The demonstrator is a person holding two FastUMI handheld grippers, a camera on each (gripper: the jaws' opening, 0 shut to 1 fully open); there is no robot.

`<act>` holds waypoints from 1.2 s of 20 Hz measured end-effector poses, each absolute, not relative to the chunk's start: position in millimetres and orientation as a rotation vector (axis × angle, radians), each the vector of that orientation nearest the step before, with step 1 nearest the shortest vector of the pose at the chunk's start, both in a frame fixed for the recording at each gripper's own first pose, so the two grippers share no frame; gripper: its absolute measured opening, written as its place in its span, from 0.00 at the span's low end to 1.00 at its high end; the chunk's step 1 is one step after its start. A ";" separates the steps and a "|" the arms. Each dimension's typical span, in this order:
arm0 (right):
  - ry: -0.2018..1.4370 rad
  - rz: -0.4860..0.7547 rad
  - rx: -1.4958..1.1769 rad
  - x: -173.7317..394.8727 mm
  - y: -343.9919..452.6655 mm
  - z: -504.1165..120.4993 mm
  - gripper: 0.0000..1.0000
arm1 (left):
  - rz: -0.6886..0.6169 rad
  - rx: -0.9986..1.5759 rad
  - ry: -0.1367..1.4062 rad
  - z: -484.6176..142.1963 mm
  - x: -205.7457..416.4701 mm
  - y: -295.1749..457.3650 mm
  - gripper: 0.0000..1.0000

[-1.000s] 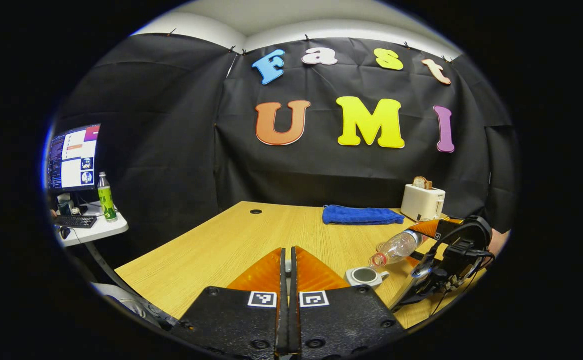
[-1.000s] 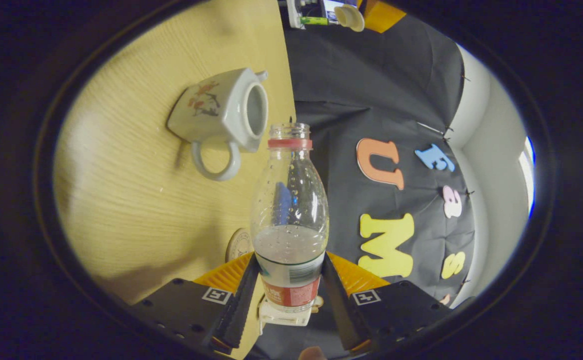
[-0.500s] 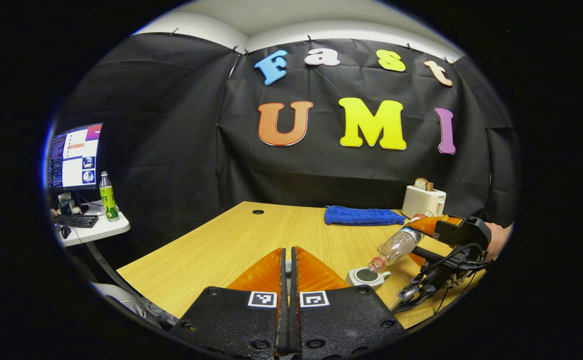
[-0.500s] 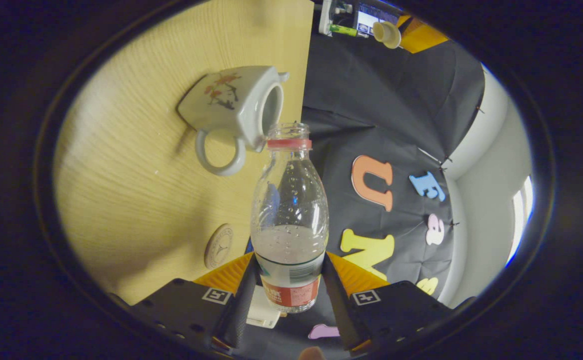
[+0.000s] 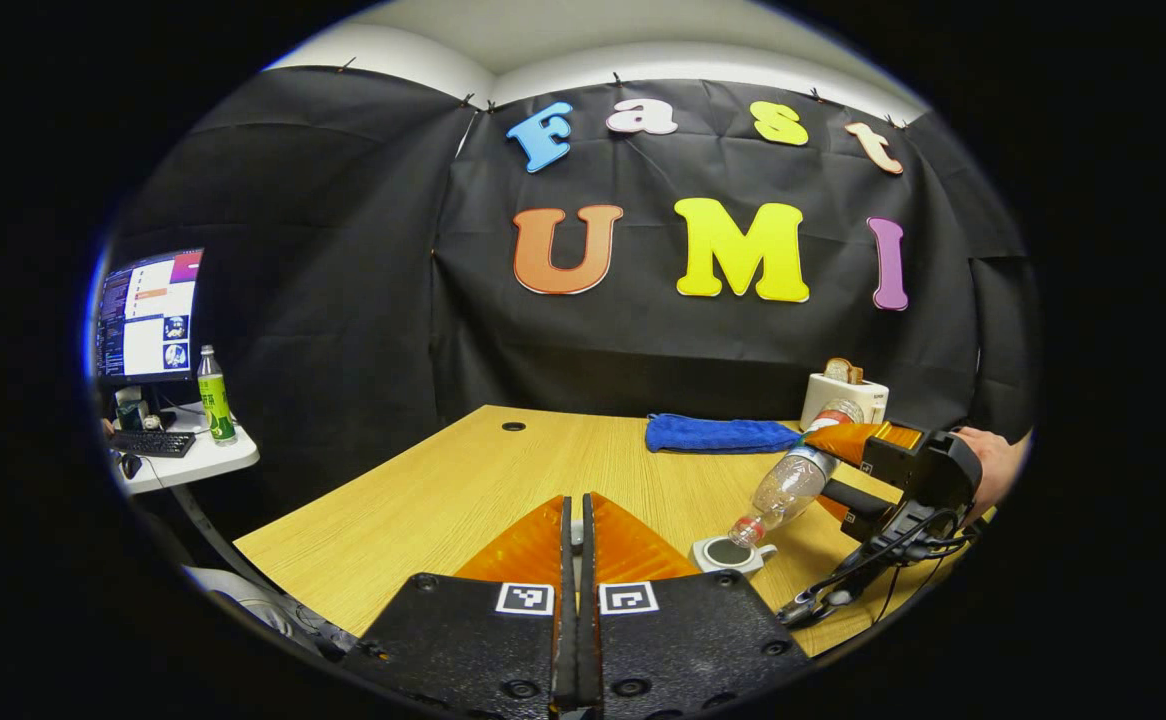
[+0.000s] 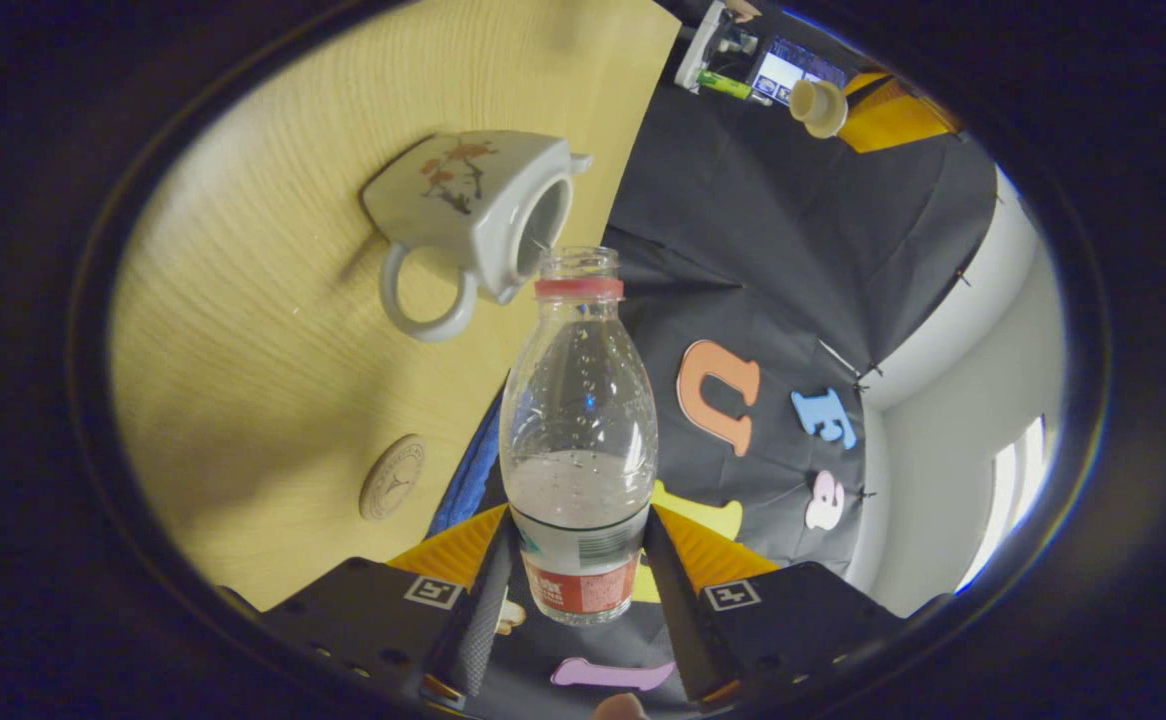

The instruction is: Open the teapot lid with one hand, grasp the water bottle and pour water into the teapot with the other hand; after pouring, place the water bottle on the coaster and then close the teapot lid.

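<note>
Wood-grain table (image 6: 273,330); right gripper (image 6: 571,560) fingers pinching ribbed clear bottle (image 6: 579,450); left gripper (image 5: 573,560) fingers pressed together.

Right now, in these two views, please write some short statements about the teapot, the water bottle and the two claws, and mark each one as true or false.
1. The right claw is shut on the water bottle. True.
2. The teapot has its lid on. False: its top opening is uncovered, and the teapot lid is held up, away from it.
3. The water bottle is tilted with its mouth near the teapot opening. True, as seen in the left gripper view.
4. The water bottle stands on the coaster. False: it is held in the air, and the coaster lies bare on the table.
5. The left claw is wide open. False: its fingers are closed together.
</note>
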State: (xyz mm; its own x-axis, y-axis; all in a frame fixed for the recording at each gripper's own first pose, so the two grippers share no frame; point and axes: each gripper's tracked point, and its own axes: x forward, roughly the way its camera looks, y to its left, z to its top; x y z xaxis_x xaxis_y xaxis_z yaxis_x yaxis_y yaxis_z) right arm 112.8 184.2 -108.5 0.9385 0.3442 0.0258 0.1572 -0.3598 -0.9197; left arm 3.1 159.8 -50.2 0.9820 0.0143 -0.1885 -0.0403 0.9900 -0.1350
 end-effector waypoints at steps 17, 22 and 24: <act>-0.509 0.162 -2.115 102.0 192.1 -102.4 0.72 | 0.036 -0.146 0.170 -43.5 -1.1 167.7 0.02; -0.517 0.164 -2.108 106.0 192.3 -99.6 0.72 | 0.038 -0.148 0.166 -41.5 -2.2 169.9 0.03; -0.488 0.176 -2.087 106.4 191.4 -100.2 0.72 | 0.038 -0.146 0.166 -41.8 -2.9 169.6 0.02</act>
